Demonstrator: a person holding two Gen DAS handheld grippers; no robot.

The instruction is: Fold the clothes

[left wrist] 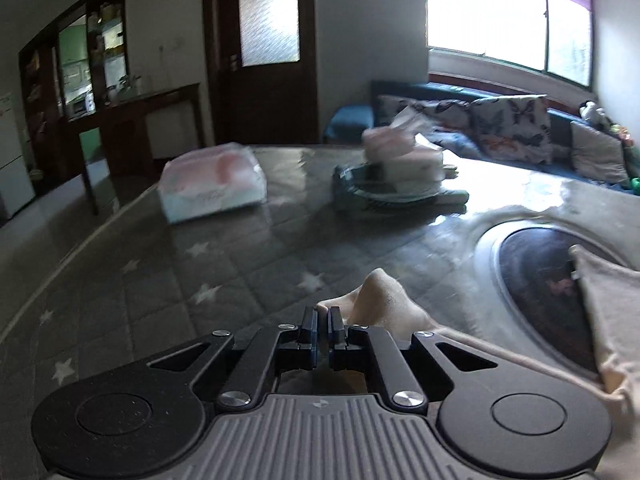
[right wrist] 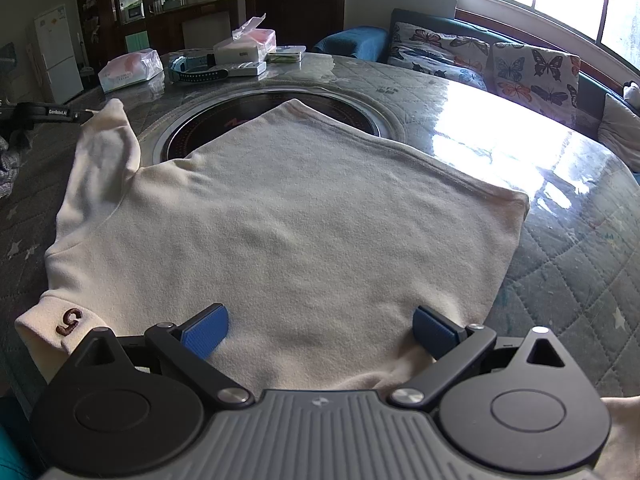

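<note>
A cream sweatshirt (right wrist: 280,208) lies flat on the quilted table, partly over a round black hob. A cuff with a brown "5" (right wrist: 70,322) lies at the near left. My right gripper (right wrist: 320,330) is open, its blue pads (right wrist: 204,330) resting on the near edge of the sweatshirt. My left gripper (left wrist: 323,322) is shut on the tip of the sweatshirt's sleeve (left wrist: 380,300) and holds it lifted. In the right wrist view the left gripper (right wrist: 86,111) shows at the far left, pinching the raised sleeve (right wrist: 112,136).
The round hob (right wrist: 344,108) sits in the table's middle. At the far edge are a tissue pack (right wrist: 130,70), boxes (right wrist: 244,50) and a watch (right wrist: 200,74). A sofa with butterfly cushions (right wrist: 532,68) stands behind, under the window.
</note>
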